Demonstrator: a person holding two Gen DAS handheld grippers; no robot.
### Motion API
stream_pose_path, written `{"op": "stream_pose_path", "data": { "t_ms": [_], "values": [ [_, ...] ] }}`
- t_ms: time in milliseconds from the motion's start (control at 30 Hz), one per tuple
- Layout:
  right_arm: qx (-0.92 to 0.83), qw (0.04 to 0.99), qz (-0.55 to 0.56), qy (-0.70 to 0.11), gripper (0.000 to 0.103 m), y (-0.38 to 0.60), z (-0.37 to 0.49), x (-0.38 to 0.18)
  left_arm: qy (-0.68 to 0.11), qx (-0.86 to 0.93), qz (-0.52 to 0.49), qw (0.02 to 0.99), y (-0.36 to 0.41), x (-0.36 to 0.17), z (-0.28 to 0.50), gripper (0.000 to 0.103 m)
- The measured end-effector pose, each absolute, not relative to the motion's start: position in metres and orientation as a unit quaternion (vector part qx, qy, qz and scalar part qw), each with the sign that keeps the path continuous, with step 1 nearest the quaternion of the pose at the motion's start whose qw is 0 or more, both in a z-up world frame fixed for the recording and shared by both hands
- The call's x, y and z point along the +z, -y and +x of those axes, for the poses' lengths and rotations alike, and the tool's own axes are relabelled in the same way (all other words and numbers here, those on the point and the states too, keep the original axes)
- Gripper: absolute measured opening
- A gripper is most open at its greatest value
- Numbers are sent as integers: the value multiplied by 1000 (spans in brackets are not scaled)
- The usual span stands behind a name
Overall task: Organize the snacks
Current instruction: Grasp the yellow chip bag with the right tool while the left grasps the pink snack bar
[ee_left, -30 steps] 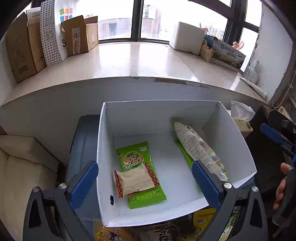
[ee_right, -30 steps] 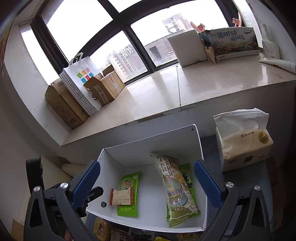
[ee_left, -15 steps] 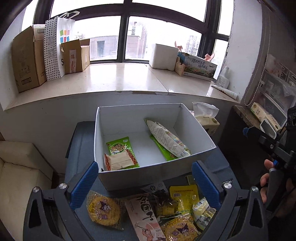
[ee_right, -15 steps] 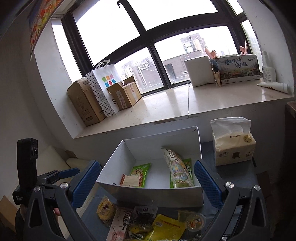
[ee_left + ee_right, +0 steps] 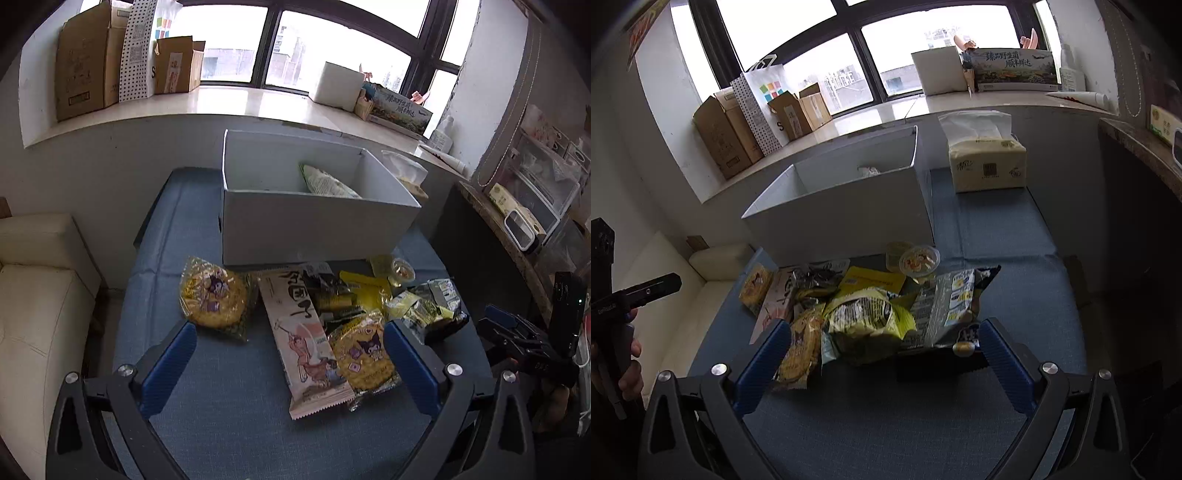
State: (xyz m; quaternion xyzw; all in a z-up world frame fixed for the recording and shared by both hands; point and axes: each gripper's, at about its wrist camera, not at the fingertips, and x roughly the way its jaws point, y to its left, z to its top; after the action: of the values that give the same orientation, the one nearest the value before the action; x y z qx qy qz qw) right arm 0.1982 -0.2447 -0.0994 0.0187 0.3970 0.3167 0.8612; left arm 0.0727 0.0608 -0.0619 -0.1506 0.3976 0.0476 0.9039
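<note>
A white box point(image 5: 317, 229) point(image 5: 846, 218) stands at the back of the blue cloth; the tip of a long snack bag point(image 5: 328, 182) shows over its wall. In front of it lies a pile of snacks: a yellow round-cake pack point(image 5: 212, 297), a long pink packet point(image 5: 304, 339), another yellow cake pack point(image 5: 364, 354), a crinkled yellow-green bag point(image 5: 864, 317), a dark-edged bag point(image 5: 953, 306) and a jelly cup point(image 5: 919, 260). My left gripper point(image 5: 290, 345) hangs open above the pink packet. My right gripper point(image 5: 882, 341) hangs open over the crinkled bag. Neither holds anything.
A tissue pack point(image 5: 986, 166) sits right of the box. Behind, the window sill point(image 5: 236, 99) carries cardboard boxes point(image 5: 85, 59) and a spotted paper bag point(image 5: 761, 107). A cream sofa point(image 5: 33, 295) lies left of the table. Shelves point(image 5: 532, 192) stand at the right.
Both grippers pulled back from above the box and dropped lower toward the near side. The snack pile in front of the box now fills both views; the box contents are mostly hidden.
</note>
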Motion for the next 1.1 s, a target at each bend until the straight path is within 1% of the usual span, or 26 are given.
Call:
{"op": "stream_pose_path", "data": {
  "t_ms": [167,433,600,733,800,867,900,967,1100],
  "values": [
    [331,853,-40,-402,103,222,189,-108,-419,49,-145,895,-51,-80,74,103],
    [327,839,-102,-422,103,185,215,-128,-434,34,-140,889,-44,-90,76,103],
    [335,823,-117,-444,103,171,230,-143,-444,37,-135,885,-45,-95,74,103],
    [360,809,-97,-455,102,168,234,-154,-450,43,-141,881,-49,-100,75,103],
    [366,804,-87,-460,81,167,234,-157,-452,43,-142,879,-49,-101,77,103],
    [363,807,-88,-458,75,168,231,-159,-455,42,-140,879,-48,-103,78,103],
    [368,806,-80,-457,74,169,230,-158,-456,40,-138,878,-47,-103,79,103],
    [370,806,-66,-457,67,175,227,-157,-458,39,-132,878,-44,-104,80,103],
    [370,818,-30,-439,65,192,218,-142,-463,38,-135,875,-43,-108,89,103]
  ]
}}
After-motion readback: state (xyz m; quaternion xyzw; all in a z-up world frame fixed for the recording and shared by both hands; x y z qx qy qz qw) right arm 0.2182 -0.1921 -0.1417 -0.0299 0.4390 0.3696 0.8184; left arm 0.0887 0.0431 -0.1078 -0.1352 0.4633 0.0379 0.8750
